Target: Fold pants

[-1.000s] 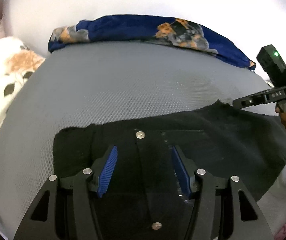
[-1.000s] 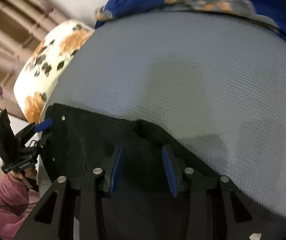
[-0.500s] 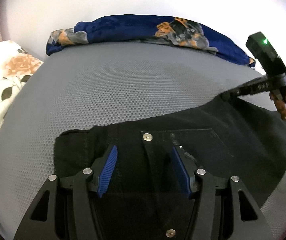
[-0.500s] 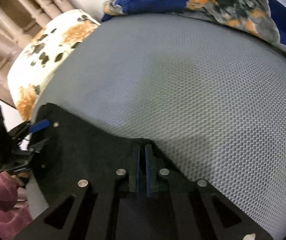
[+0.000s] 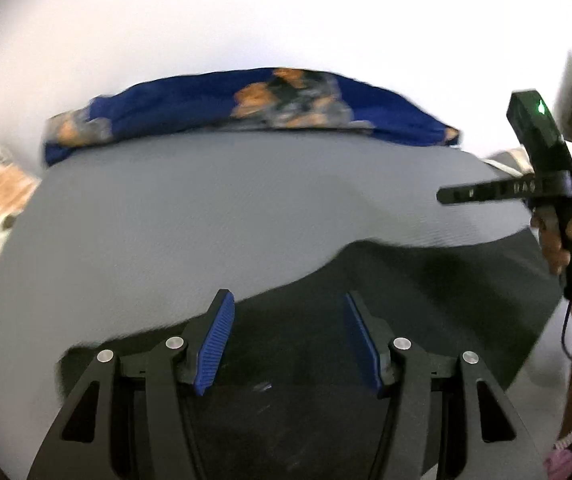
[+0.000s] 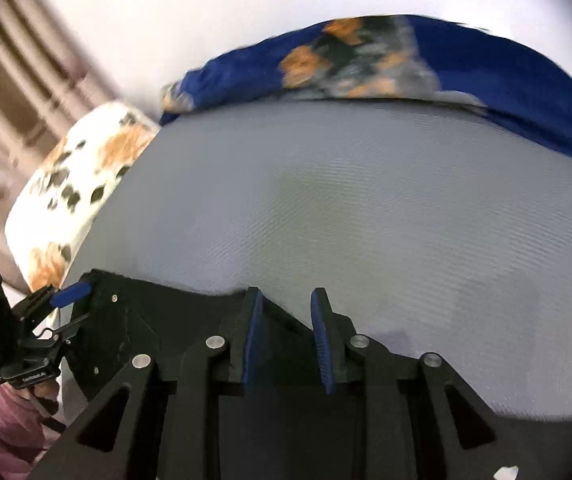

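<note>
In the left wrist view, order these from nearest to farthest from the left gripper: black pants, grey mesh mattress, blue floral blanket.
1. Black pants, directly under the left gripper.
2. Grey mesh mattress, ahead, beyond the pants.
3. Blue floral blanket, along the far edge by the wall.

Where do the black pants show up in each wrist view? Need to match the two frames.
Left wrist: black pants fill the lower centre and right, under and beyond the open left gripper.
Right wrist: they lie lower left to bottom centre, beneath the open right gripper.
Shared landmark: the blue floral blanket at the far edge of the grey mattress, top centre in the left view, top right in the right view.
</note>
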Demonstrator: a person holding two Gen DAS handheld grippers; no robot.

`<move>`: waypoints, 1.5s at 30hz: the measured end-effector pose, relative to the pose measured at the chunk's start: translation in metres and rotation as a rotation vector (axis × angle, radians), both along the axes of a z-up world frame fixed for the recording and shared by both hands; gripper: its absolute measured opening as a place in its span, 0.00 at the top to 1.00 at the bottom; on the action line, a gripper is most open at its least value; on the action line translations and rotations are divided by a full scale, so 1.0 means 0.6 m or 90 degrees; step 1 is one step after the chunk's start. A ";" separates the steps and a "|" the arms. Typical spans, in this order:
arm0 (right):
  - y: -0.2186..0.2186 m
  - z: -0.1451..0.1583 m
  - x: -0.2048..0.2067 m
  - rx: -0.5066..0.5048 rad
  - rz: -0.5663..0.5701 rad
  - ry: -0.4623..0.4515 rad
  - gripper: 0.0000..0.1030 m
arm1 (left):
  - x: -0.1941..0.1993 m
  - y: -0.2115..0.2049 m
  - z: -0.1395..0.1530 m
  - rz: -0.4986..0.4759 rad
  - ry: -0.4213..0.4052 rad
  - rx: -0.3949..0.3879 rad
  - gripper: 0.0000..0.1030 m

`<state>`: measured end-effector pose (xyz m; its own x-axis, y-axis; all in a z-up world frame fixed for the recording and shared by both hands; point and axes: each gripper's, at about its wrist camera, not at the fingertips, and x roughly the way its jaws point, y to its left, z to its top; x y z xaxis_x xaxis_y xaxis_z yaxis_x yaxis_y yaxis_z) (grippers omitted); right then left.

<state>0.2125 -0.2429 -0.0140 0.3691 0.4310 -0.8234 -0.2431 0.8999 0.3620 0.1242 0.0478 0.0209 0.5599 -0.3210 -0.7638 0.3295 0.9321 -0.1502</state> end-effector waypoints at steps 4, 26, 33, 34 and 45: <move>-0.068 -0.018 -0.050 -0.027 -0.060 0.019 0.76 | 0.026 -0.079 -0.007 -0.051 -0.002 -0.006 0.44; -0.372 -0.059 -0.176 0.036 -0.285 0.068 0.77 | 0.048 -0.153 -0.088 -0.057 0.107 0.045 0.44; -0.549 -0.059 -0.242 0.097 -0.357 0.109 0.74 | 0.015 -0.199 -0.056 -0.086 0.098 0.024 0.44; -0.573 -0.061 -0.253 0.104 -0.369 0.115 0.74 | 0.011 -0.207 -0.056 -0.087 0.105 0.020 0.44; -0.715 -0.111 -0.304 0.150 -0.388 0.171 0.74 | -0.010 -0.258 -0.075 -0.097 0.147 0.040 0.44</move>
